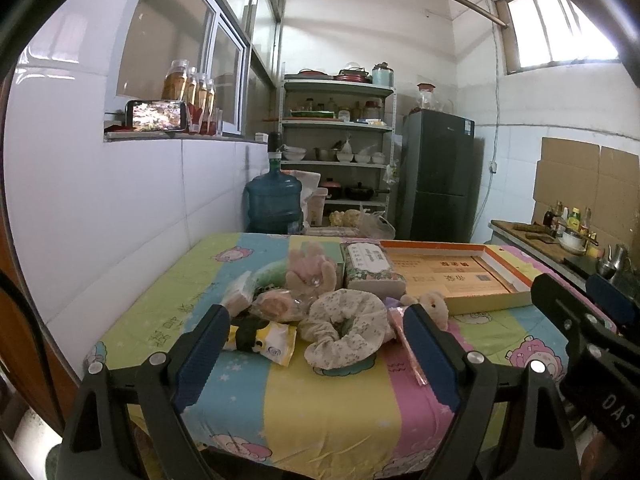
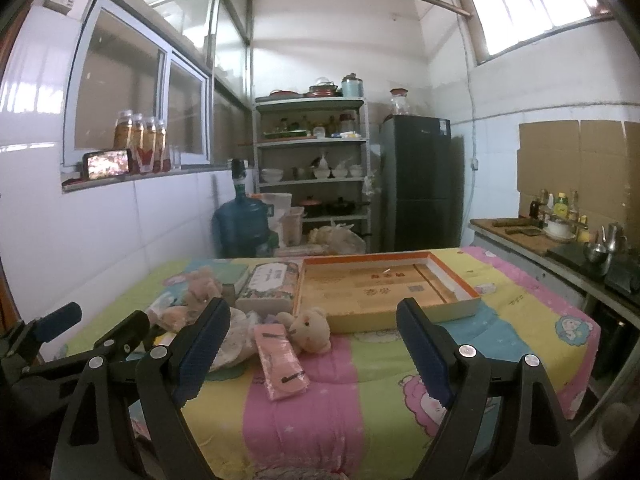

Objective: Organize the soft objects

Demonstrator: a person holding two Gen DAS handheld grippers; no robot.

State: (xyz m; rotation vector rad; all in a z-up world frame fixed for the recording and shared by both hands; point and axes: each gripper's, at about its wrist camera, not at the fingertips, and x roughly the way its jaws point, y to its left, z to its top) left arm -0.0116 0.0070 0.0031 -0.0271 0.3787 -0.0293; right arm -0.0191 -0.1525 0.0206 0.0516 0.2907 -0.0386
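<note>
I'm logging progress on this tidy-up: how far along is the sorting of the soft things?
Nothing looks sorted yet: the orange-rimmed tray holds no soft items. Nothing is in hand; the left gripper and right gripper are both open and empty. Still left in a pile beside the tray: the teddy bear, floral scrunchie, pink gloves and pink packet.

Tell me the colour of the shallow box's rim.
Orange rim on the shallow box, with pale yellow outer walls; the right wrist view shows it best.

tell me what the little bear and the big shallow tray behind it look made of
Little bear: tan plush, going by its fuzzy matte pile and soft rounded limbs. Shallow tray: probably printed cardboard, with thin, straight, folded walls, an orange rim and a flat printed floor.
</note>
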